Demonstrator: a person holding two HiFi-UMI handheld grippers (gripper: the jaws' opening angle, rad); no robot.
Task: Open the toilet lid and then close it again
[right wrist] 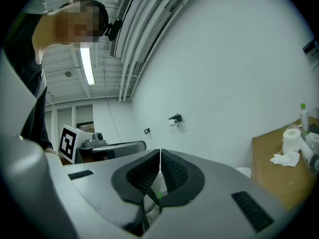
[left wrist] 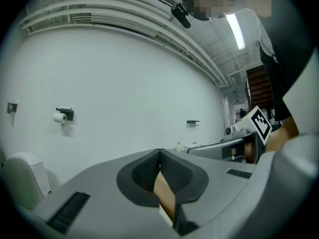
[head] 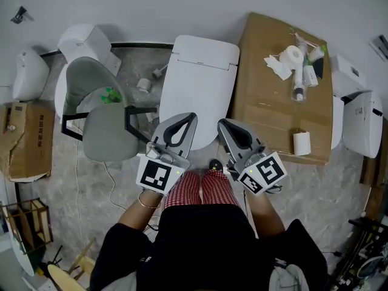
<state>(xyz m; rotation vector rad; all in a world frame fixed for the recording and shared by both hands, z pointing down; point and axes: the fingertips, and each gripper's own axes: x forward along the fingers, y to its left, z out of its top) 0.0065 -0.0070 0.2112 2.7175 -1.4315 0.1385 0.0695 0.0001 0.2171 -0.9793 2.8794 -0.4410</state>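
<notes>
Mottled grey floor (head: 339,187): closed white toilet (head: 197,83) centre; grey chair (head: 103,126) just left; big cardboard box (head: 267,108) just right, carrying paper rolls (head: 301,143), tubes (head: 300,80); second carton (head: 24,141) far left.

Bright, even light; fisheye-warped edges

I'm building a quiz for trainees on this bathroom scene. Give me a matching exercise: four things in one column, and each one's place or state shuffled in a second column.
Things:
1. toilet lid
2. grey chair
3. cardboard box
4. left tongs

Place or state:
a. right of the lid
b. jaws together, nothing held
c. down, flat
d. left of the lid

Pairs: 1-c; 2-d; 3-a; 4-b
</notes>
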